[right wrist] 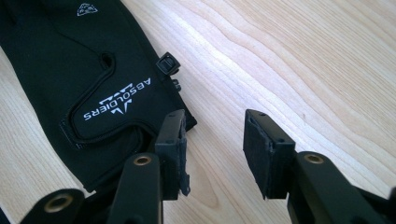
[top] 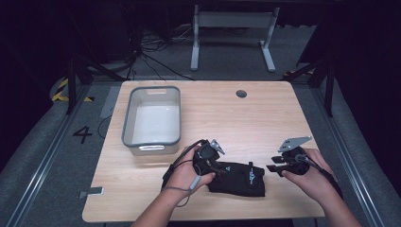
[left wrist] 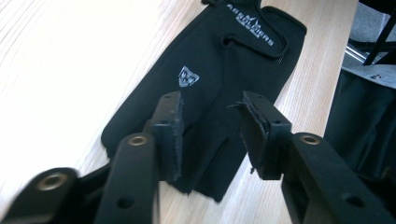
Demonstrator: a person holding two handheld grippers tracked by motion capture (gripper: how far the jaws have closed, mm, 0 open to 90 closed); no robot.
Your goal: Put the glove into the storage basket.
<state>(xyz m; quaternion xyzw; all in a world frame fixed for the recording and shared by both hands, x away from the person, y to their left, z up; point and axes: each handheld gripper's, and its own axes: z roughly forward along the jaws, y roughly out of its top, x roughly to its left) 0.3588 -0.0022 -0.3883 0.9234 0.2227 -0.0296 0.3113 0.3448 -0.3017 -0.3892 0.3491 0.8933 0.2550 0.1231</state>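
A black glove (top: pixel 239 178) with white lettering lies flat near the table's front edge, between my two grippers. My left gripper (top: pixel 211 158) hovers over the glove's finger end; in the left gripper view it (left wrist: pixel 211 133) is open, its jaws straddling the black fabric (left wrist: pixel 210 79). My right gripper (top: pixel 275 166) stands just right of the cuff. In the right gripper view it (right wrist: pixel 215 149) is open over bare wood, with the glove's cuff and logo strap (right wrist: pixel 93 88) to the left of its left jaw.
A grey plastic bin (top: pixel 152 119) stands at the table's left, behind the left hand. A round cable hole (top: pixel 241 93) sits near the table's far edge. Beyond the table are a desk frame (top: pixel 231 35) and floor cables.
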